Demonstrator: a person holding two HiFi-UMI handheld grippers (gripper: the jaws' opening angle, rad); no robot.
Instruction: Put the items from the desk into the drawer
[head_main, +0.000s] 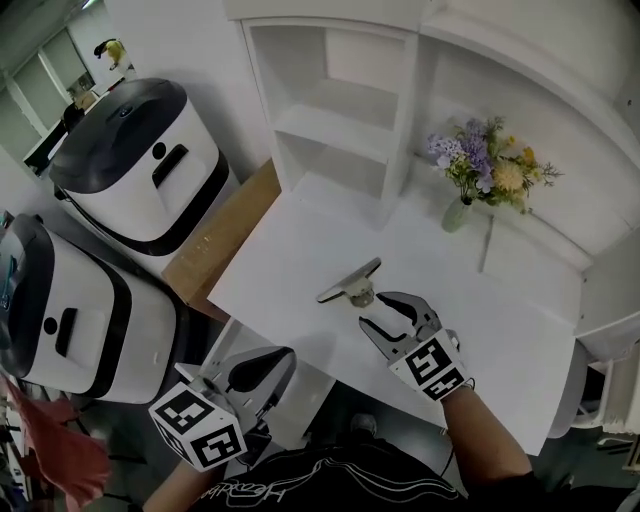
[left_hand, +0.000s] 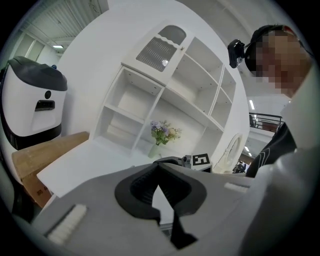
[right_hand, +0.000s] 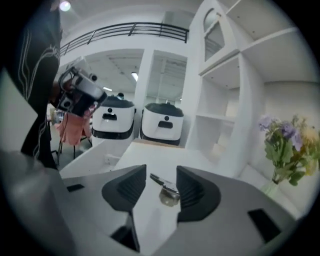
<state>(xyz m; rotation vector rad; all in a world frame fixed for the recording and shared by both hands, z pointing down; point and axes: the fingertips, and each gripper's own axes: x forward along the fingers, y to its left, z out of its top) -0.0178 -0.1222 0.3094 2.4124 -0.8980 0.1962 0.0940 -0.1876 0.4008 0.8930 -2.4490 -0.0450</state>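
A small silver metal item (head_main: 352, 283) with a round end lies on the white desk (head_main: 490, 320). My right gripper (head_main: 378, 310) stands open just short of it, pointing at it. In the right gripper view the metal item (right_hand: 165, 189) shows between the two spread pads, which do not touch it. My left gripper (head_main: 280, 358) hangs lower, off the desk's front left edge, with its tips together and nothing in them. In the left gripper view the left gripper (left_hand: 159, 167) points across the desk, and the right gripper's marker cube (left_hand: 200, 160) shows beyond it.
A vase of flowers (head_main: 470, 190) stands at the back of the desk before a white shelf unit (head_main: 340, 120). Two white-and-black machines (head_main: 140, 160) and a brown board (head_main: 220, 235) are to the left. A white open box shape (right_hand: 97, 156) sits left of the desk.
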